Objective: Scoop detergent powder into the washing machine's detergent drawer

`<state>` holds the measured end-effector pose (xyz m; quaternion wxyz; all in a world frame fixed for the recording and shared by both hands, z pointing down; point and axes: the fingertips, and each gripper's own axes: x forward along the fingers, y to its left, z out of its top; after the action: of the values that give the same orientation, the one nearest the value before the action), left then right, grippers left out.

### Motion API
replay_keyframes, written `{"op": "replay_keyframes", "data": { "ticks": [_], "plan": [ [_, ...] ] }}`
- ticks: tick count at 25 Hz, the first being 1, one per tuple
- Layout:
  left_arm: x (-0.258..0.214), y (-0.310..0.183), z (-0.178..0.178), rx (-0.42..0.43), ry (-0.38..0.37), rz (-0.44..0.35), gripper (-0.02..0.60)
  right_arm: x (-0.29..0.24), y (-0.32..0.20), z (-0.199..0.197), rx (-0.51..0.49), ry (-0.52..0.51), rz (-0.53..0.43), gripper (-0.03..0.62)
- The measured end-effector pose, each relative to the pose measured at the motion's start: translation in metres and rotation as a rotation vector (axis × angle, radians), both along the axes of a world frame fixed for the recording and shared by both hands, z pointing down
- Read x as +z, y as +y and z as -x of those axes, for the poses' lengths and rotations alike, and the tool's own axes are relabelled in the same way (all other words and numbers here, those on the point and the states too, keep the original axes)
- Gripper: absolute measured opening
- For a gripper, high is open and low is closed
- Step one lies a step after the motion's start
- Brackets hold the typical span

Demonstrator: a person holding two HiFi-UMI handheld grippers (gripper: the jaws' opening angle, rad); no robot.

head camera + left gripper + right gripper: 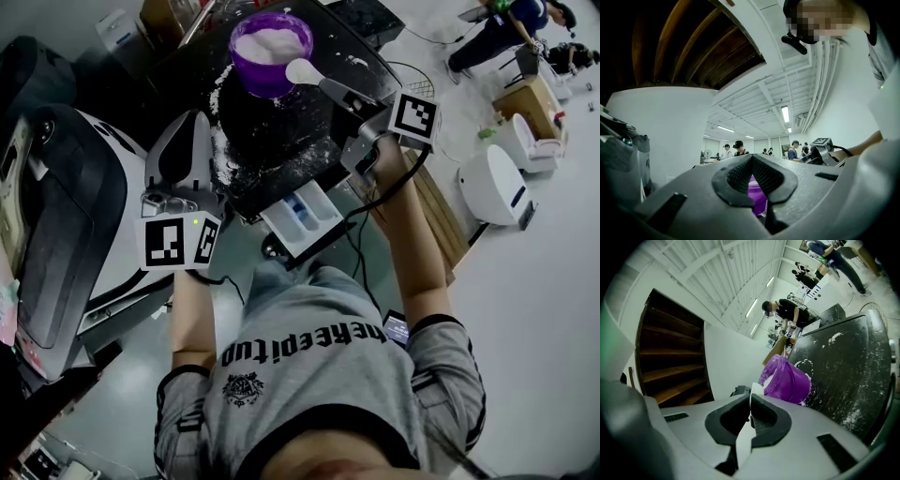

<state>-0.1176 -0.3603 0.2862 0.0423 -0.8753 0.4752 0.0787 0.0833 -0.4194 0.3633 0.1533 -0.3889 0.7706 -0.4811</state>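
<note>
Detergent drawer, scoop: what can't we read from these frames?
- Drawer contents: head view only, too small and dark.
- Scoop load: head view too small; right gripper view, bowl mostly hidden behind the jaws.
- Purple tub: left gripper view, mostly hidden behind the jaws.

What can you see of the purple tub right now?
The tub is round, purple and plastic-looking, with no lid. It stands upright on the dark washer top and is nearly full of white powder. Spilled powder dusts the top round its base. The white scoop, held by the right tool, has its bowl at the tub's rim on that tool's side. I can't tell whether it touches.
</note>
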Motion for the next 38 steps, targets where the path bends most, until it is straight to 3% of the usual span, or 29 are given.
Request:
{"op": "replay_keyframes", "data": {
  "ticks": [16, 30, 38],
  "plan": [
    [0.004, 0.102, -0.055, -0.099, -0.029, 0.02, 0.003, 0.036, 0.111, -0.017, -0.124, -0.015, 0.044, 0.006],
    [0.013, 0.19, -0.066, -0.229, -0.016, 0.015, 0.003, 0.075, 0.191, -0.021, -0.231, -0.063, 0.1, 0.006],
    [0.016, 0.218, -0.067, -0.295, -0.026, 0.02, 0.003, 0.117, 0.217, -0.015, -0.276, -0.086, 0.185, 0.006]
  ]
}}
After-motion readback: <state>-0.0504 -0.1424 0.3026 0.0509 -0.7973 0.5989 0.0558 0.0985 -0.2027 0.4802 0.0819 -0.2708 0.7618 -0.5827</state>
